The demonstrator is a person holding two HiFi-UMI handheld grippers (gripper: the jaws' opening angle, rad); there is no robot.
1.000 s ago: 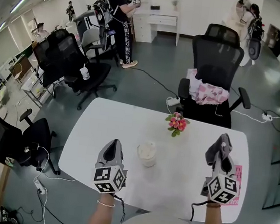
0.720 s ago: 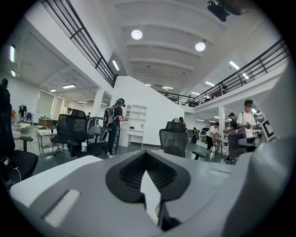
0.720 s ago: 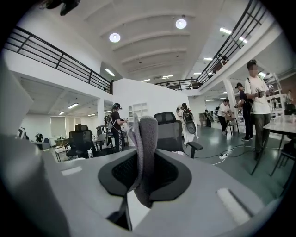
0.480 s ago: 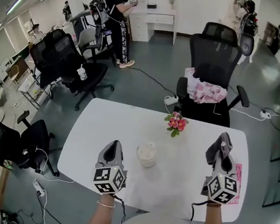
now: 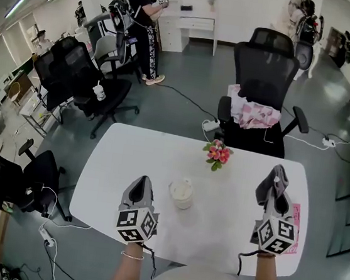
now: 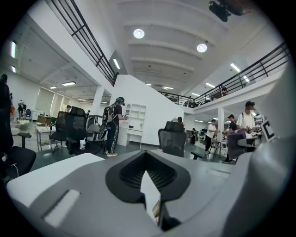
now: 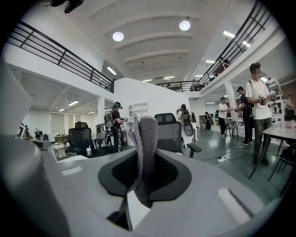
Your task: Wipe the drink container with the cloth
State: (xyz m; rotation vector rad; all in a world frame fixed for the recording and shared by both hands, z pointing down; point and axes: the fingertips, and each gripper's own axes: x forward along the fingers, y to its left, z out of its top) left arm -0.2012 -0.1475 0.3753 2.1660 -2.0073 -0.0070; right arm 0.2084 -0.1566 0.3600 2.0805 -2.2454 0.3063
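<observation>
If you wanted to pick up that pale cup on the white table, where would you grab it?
Probably round the side wall of the pale drink cup, below the rim, coming level from its left with the left tool: it stands upright, and the right tool holds the grey cloth.

A pale, lidded drink container (image 5: pixel 182 193) stands upright mid-way across the white table (image 5: pixel 129 156). The grey cloth (image 7: pixel 147 139) hangs folded at the right, pinched in the right gripper (image 5: pixel 275 192).
</observation>
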